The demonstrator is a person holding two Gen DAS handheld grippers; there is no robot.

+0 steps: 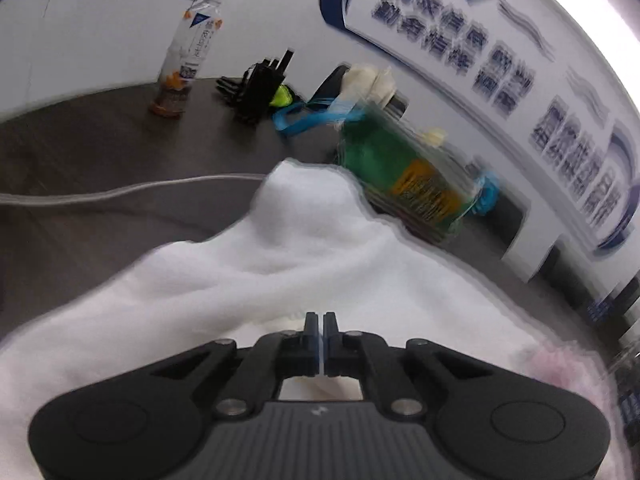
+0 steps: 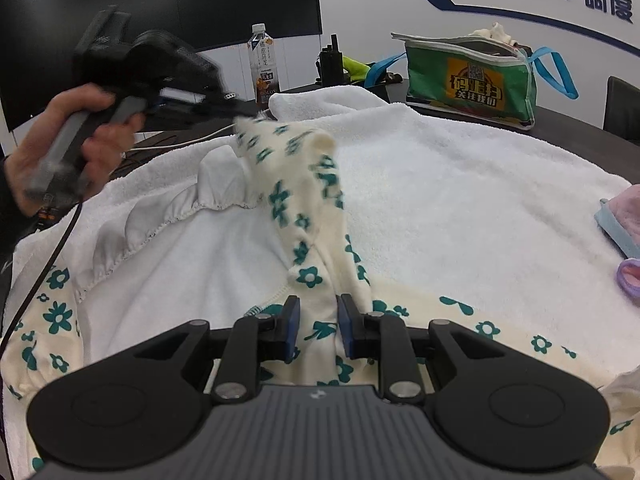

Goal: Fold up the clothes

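Pinching the floral garment point(image 2: 308, 216) with our left gripper point(image 2: 244, 118), clamped on its far end; our right gripper point(image 2: 318, 322) straddles the near fabric, part-open, over the towel point(image 2: 460, 184).

The left gripper point(image 1: 323, 322) is seen at the bottom of the blurred left wrist view with its jaws pressed together, though whether any fabric is pinched between them cannot be told. A white towel point(image 1: 288, 256) is spread beneath and ahead of it over a dark table point(image 1: 80, 152), on which a thin white cable point(image 1: 132, 190) is laid. Farther back, a drink bottle point(image 1: 188, 52) is stood upright, black items point(image 1: 260, 88) are gathered beside it, and a green bag point(image 1: 400, 172) with blue straps is placed against the lettered wall point(image 1: 500, 68).
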